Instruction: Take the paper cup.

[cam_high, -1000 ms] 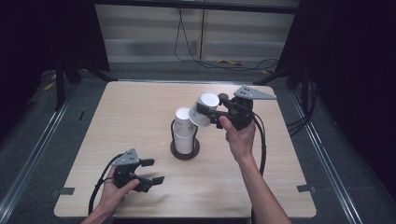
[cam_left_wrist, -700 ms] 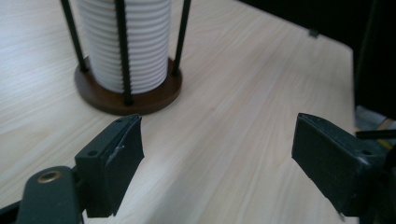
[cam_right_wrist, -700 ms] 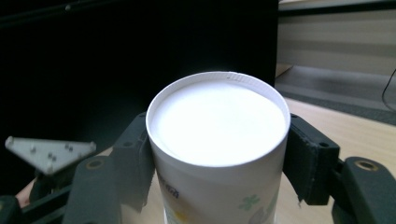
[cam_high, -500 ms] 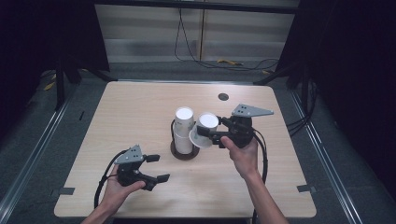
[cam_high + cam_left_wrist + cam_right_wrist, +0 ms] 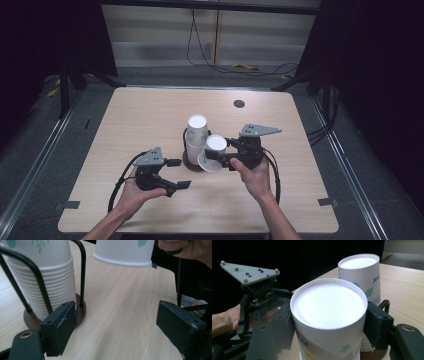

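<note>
At worktop (image 5: 150, 115) centre: stack of inverted paper cups (image 5: 196, 136) standing upright in black wire holder on round brown base (image 5: 80, 312). Right gripper (image 5: 226, 156) just right of stack, jaws pinching single paper cup (image 5: 214, 152) by sides; cup upside down, tilted, clear of worktop, close beside stack, contact with it not determinable. Left gripper (image 5: 176, 173) near-left of holder, jaws spread wide, nothing between them, aimed toward holder base. Small dark round fitting (image 5: 239, 104) at far right of worktop, well apart.
</note>
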`<action>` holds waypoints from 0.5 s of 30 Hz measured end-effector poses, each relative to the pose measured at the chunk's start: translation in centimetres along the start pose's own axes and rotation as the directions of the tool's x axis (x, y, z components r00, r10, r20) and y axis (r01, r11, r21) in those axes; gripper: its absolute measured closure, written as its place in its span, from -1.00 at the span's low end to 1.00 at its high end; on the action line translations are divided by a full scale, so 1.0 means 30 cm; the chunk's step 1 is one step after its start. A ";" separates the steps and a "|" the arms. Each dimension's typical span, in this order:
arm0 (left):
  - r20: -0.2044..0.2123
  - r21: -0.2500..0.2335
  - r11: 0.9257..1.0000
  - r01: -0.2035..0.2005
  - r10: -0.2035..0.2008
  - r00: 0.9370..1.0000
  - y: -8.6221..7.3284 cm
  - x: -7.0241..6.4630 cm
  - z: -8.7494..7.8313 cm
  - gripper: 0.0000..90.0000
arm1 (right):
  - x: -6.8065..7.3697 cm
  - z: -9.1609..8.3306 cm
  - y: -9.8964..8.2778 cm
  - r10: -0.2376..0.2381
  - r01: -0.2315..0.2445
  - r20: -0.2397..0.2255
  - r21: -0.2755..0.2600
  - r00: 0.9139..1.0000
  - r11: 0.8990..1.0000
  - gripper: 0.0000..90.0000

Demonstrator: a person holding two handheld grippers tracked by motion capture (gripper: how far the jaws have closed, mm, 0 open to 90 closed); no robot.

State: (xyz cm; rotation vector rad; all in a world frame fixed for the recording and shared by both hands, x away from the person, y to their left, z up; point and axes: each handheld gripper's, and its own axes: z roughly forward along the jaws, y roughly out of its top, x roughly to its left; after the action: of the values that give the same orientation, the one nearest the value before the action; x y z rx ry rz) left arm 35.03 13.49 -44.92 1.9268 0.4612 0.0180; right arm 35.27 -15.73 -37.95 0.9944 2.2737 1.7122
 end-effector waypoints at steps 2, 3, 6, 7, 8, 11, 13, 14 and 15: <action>0.000 -0.004 1.000 -0.003 0.003 1.000 0.019 0.008 -0.004 -0.62 | 0.000 0.010 -0.015 0.004 -0.004 -0.011 0.005 1.000 1.000 -0.24; -0.010 -0.023 1.000 -0.004 0.004 1.000 0.030 0.011 -0.009 -0.62 | 0.000 0.010 -0.015 0.004 -0.004 -0.011 0.005 1.000 1.000 -0.24; -0.002 -0.038 0.999 -0.015 0.015 1.000 0.050 0.008 -0.011 -0.61 | 0.000 0.025 -0.025 -0.008 0.008 -0.014 0.020 1.000 1.000 -0.24; 0.000 -0.035 0.999 -0.025 0.025 1.000 0.054 0.006 -0.008 -0.61 | 0.000 0.028 -0.028 -0.005 0.005 -0.024 0.012 1.000 1.000 -0.24; -0.001 -0.040 0.999 -0.023 0.023 1.000 0.054 0.005 -0.004 -0.61 | 0.000 0.031 -0.032 0.003 -0.003 -0.031 0.009 1.000 1.000 -0.24; 0.020 -0.051 0.999 -0.020 0.021 1.000 0.052 -0.006 0.007 -0.61 | 0.002 0.049 -0.044 0.010 -0.009 -0.037 0.024 0.999 1.000 -0.24; 0.031 -0.040 0.999 -0.028 0.030 0.999 0.046 -0.008 0.011 -0.61 | 0.006 0.054 -0.052 0.006 -0.004 -0.047 0.027 0.999 1.000 -0.24; 0.031 -0.037 0.999 -0.024 0.025 0.999 0.043 -0.006 0.010 -0.61 | 0.008 0.059 -0.055 0.008 -0.006 -0.051 0.029 0.999 1.000 -0.24; 0.027 -0.042 0.999 -0.014 0.015 1.000 0.040 -0.003 0.010 -0.61 | 0.009 0.064 -0.057 0.004 -0.002 -0.056 0.035 0.998 0.999 -0.23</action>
State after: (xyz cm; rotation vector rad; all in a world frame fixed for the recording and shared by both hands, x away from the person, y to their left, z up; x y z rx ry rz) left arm 35.40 12.82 -43.94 1.8872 0.4248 0.0104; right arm 35.23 -14.26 -40.07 0.9685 2.3450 1.7288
